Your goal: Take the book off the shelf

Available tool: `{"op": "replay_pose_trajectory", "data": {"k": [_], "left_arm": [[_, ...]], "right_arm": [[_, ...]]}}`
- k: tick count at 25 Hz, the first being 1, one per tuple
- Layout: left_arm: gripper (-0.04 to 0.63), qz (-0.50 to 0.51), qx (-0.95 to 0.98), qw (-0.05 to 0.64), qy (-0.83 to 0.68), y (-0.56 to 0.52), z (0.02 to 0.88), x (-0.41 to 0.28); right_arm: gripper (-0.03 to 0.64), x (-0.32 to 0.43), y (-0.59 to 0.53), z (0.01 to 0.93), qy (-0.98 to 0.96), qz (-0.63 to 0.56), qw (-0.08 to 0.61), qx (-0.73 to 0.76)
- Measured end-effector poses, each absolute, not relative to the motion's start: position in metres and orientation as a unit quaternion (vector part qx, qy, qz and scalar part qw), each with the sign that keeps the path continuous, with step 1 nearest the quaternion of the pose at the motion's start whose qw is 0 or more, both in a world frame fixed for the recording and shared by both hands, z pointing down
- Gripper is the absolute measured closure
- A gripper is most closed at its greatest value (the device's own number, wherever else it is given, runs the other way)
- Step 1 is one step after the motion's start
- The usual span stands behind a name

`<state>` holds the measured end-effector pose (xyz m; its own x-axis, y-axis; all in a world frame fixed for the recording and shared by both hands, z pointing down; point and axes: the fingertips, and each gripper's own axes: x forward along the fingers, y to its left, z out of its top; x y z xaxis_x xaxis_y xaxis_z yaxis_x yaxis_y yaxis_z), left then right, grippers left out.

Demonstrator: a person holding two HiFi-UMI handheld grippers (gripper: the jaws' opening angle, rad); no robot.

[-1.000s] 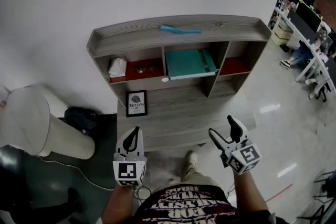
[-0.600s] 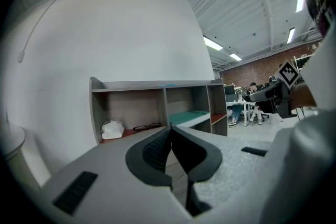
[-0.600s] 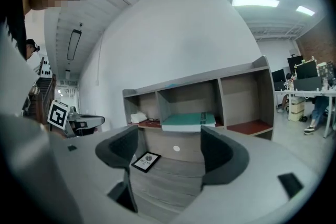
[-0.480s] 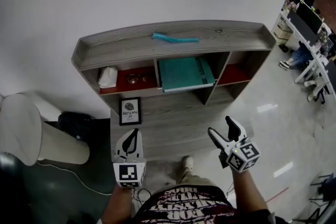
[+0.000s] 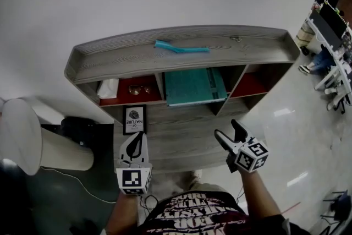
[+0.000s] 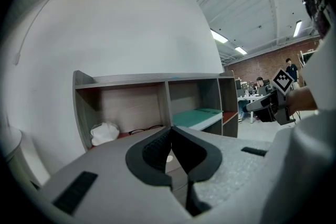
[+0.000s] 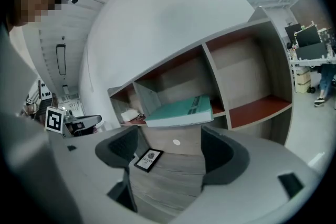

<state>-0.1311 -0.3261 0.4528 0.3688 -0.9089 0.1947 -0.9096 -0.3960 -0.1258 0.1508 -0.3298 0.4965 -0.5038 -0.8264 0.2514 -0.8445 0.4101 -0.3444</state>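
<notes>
I can read no text for sure: the print on the small framed picture (image 5: pixel 135 119) and on the teal book (image 5: pixel 192 87) is too small.

A teal book (image 5: pixel 192 87) is being shown beyond the jaws, on a grey wood-grain shelf (image 5: pixel 110 60) with red boards.

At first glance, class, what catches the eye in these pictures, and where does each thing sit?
The large teal book lies flat in the middle compartment of the grey wooden shelf. A teal strip lies on the shelf's top, and a small framed picture sits on the lower ledge at the left. Nearer the person, the right gripper is open and empty, the left gripper shut.
</notes>
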Motion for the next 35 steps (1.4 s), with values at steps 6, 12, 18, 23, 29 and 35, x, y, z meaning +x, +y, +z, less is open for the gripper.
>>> {"op": "replay_pose_trajectory", "data": {"k": [6, 12, 18, 23, 29, 35], "left_arm": [[0.589, 0.119, 0.818, 0.002, -0.563, -0.353, 0.452, -0.12], [0.589, 0.119, 0.81, 0.004, -0.574, -0.378, 0.45, -0.105], [0.589, 0.12, 0.803, 0.01, -0.584, -0.397, 0.451, -0.092], [0.589, 0.129, 0.793, 0.016, -0.595, -0.406, 0.46, -0.09], [0.589, 0.14, 0.78, 0.022, -0.61, -0.405, 0.467, -0.098], [0.589, 0.149, 0.77, 0.02, -0.62, -0.403, 0.468, -0.106]], "right_arm": [[0.242, 0.166, -0.371, 0.505, -0.843, 0.236, 0.02, 0.483], [0.239, 0.176, -0.403, 0.52, -0.843, 0.283, -0.004, 0.458], [0.238, 0.187, -0.437, 0.529, -0.83, 0.346, -0.043, 0.436], [0.229, 0.189, -0.459, 0.54, -0.811, 0.405, -0.089, 0.413], [0.23, 0.181, -0.476, 0.554, -0.789, 0.463, -0.109, 0.389], [0.261, 0.167, -0.488, 0.555, -0.78, 0.499, -0.119, 0.358]]}}
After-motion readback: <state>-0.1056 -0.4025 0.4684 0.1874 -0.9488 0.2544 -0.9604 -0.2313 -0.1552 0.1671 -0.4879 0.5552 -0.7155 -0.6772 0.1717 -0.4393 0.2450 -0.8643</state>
